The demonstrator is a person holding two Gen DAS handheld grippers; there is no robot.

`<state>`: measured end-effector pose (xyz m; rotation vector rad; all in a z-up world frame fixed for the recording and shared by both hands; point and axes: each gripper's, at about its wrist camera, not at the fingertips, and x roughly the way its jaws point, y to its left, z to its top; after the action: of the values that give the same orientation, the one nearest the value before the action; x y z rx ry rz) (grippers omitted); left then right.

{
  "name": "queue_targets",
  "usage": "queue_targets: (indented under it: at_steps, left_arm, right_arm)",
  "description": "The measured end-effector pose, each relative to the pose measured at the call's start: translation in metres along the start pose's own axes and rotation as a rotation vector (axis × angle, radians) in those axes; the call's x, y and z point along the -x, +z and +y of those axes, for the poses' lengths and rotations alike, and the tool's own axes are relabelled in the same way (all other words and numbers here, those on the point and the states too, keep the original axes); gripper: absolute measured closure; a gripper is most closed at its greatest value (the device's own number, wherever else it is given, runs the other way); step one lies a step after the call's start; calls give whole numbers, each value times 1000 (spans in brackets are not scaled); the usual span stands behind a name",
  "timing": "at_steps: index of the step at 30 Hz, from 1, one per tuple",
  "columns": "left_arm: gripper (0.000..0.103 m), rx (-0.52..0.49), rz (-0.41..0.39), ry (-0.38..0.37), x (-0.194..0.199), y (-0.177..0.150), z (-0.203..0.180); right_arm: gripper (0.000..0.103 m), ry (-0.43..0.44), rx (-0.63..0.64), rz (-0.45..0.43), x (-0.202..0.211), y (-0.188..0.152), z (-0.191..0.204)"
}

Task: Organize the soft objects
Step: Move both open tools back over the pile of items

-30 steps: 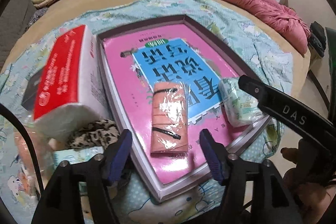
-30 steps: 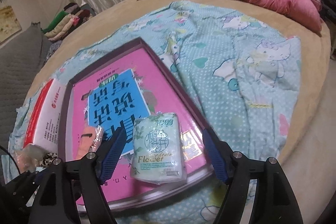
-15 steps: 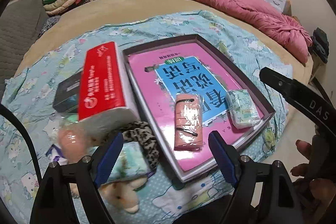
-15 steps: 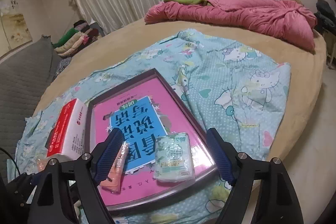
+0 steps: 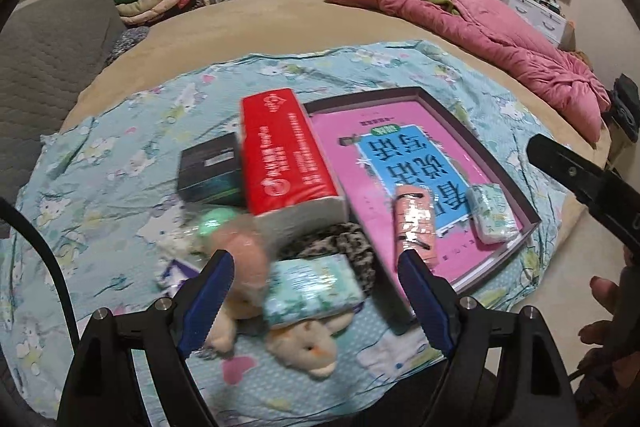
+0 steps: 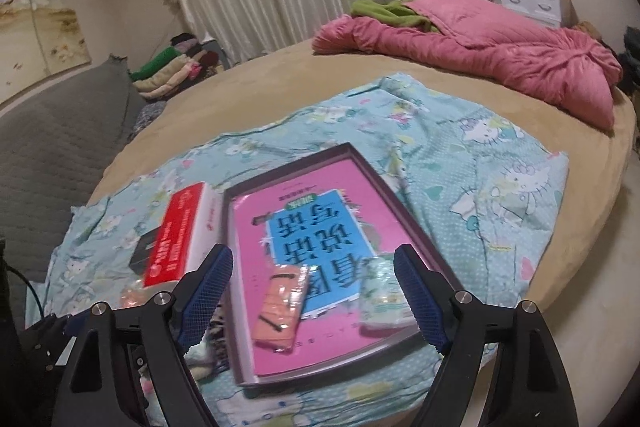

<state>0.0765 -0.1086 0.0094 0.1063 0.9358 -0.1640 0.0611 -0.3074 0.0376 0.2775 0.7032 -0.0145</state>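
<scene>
Now both the left gripper (image 5: 312,301) and right gripper (image 6: 312,301) hang spread and empty; next, straddle 1 tissue pack (image 5: 314,291) left of the tray (image 5: 496,259), squeezing gently.

Left gripper (image 5: 312,291) open, empty; right gripper (image 6: 316,287) likewise (both angled down).

The left gripper (image 5: 314,281) hung open above a plush toy (image 5: 304,347) and tissue pack (image 5: 314,285), beside the pink-lined tray (image 5: 472,139).
</scene>
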Motion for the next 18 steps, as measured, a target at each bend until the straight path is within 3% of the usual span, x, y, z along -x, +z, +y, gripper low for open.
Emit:
queue_targets:
  at_steps: [18]
  left_arm:
    - [19,168,-24,117,41,-12,111]
  right_arm:
    - [19,110,147,0,23,-8,74]
